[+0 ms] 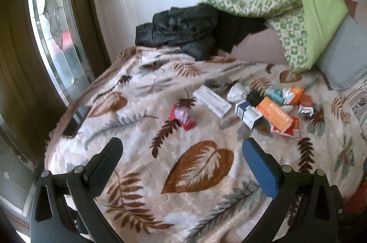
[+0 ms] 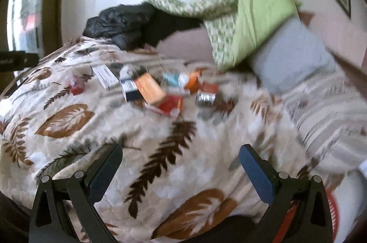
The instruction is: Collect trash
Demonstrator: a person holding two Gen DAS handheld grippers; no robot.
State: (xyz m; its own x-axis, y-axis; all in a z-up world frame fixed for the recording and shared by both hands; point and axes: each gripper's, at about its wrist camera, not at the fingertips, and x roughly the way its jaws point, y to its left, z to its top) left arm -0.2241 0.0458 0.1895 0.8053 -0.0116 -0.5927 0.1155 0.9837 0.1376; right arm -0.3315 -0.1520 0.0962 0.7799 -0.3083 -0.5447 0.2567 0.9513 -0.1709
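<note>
Plush leaf-print blanket [image 1: 142, 151] under crumpled cardboard boxes [image 1: 274, 114]; left tongs [image 1: 182, 146], right tongs [image 2: 181, 152] wide apart, empty.

Place: a bedroom in a home.
Bed: a wide bed covered by a fleecy blanket [image 1: 142, 87] printed with brown and grey leaves.
Bedding: a green patterned quilt [image 1: 296, 20] bunched up near the head, with a grey pillow [image 1: 339, 59] just beside it.
Clothing: a black padded jacket [image 1: 179, 29] heaped against the wall.
Walls: white panelling [image 1: 128, 2] topped by a flowered border strip.
Door: a wooden-framed door with a decorative glass pane [image 1: 52, 20] beside the bed.
Clutter: small cardboard boxes [image 1: 273, 113] and wrappers scattered on the blanket.
</note>
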